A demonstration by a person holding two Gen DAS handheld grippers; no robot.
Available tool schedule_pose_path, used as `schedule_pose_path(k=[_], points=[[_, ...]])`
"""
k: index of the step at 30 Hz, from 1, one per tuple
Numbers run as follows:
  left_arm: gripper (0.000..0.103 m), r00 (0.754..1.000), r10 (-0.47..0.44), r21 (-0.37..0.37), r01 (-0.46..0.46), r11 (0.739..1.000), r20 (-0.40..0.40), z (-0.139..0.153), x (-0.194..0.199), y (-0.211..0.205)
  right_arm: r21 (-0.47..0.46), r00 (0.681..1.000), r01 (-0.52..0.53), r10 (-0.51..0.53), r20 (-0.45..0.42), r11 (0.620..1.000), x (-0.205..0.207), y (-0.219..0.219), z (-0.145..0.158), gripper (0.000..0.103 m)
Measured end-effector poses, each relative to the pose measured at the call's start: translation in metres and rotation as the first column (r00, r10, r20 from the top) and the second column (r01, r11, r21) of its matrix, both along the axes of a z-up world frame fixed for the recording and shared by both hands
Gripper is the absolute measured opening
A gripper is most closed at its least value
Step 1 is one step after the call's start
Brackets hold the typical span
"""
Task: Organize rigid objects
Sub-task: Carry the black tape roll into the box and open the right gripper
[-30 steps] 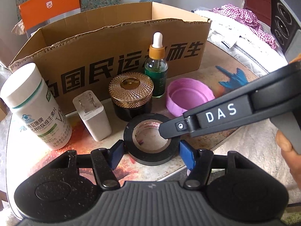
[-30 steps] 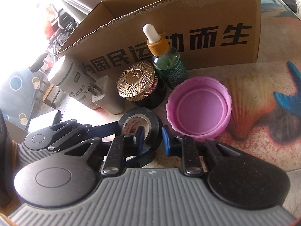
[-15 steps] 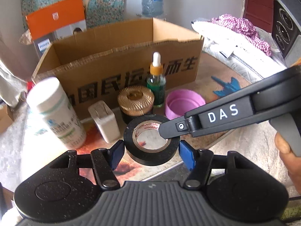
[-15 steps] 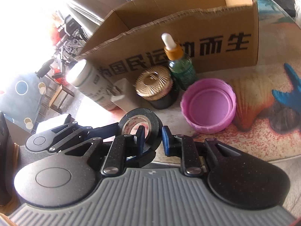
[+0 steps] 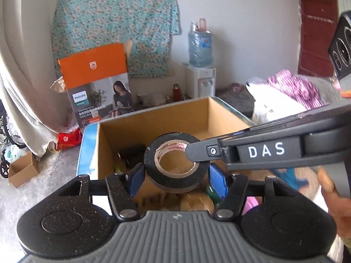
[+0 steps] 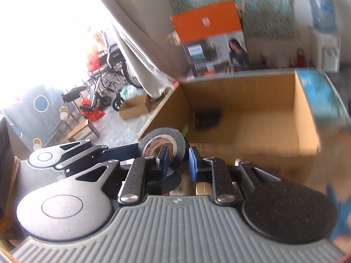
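Black electrical tape roll, held aloft over an open brown cardboard box.
Ring tilted, its open core facing up and toward the left camera. Left gripper clamps the outer rim on both sides; right gripper pinches the ring's wall, one finger through the core. Dark item on the box floor, unclear.

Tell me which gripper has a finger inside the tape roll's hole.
The right gripper: it pinches the tape roll's wall, one finger inside the hole. The left gripper spans the whole roll from outside.
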State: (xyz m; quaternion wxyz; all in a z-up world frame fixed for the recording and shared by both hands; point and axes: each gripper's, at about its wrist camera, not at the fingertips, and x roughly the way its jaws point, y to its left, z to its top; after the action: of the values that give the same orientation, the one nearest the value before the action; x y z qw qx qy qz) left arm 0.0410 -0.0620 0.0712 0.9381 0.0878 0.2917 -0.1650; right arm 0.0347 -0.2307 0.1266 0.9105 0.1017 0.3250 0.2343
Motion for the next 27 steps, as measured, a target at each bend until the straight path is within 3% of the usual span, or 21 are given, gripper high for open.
schedule_pose_path(k=[4, 8, 15, 22, 27], points=[[0.065, 0.998, 0.020, -0.029, -0.021, 0.999, -0.059, 0.008, 0.041, 0.009, -0.011, 0.999, -0.029, 0.029, -0.024, 1.000, 0.046, 0.001, 0.016, 0.019], [0.065, 0.983, 0.042, -0.023, -0.047, 0.999, -0.176, -0.003, 0.088, 0.015, -0.008, 0.988, -0.058, 0.056, -0.143, 0.998, 0.104, 0.006, 0.012, 0.019], [0.065, 0.932, 0.069, 0.030, -0.062, 0.998, -0.355, -0.043, 0.141, 0.019, 0.041, 0.909, -0.070, 0.081, -0.410, 0.997, 0.183, 0.009, -0.038, 0.019], [0.065, 0.905, 0.086, 0.086, -0.055, 0.995, -0.416, -0.069, 0.158, 0.016, 0.049, 0.835, -0.077, 0.091, -0.542, 0.996, 0.219, 0.019, -0.080, 0.020], [0.065, 0.909, 0.078, 0.086, -0.046, 0.995, -0.410, -0.067, 0.161, 0.014, 0.048, 0.800, -0.073, 0.087, -0.594, 0.996, 0.232, 0.025, -0.097, 0.021]])
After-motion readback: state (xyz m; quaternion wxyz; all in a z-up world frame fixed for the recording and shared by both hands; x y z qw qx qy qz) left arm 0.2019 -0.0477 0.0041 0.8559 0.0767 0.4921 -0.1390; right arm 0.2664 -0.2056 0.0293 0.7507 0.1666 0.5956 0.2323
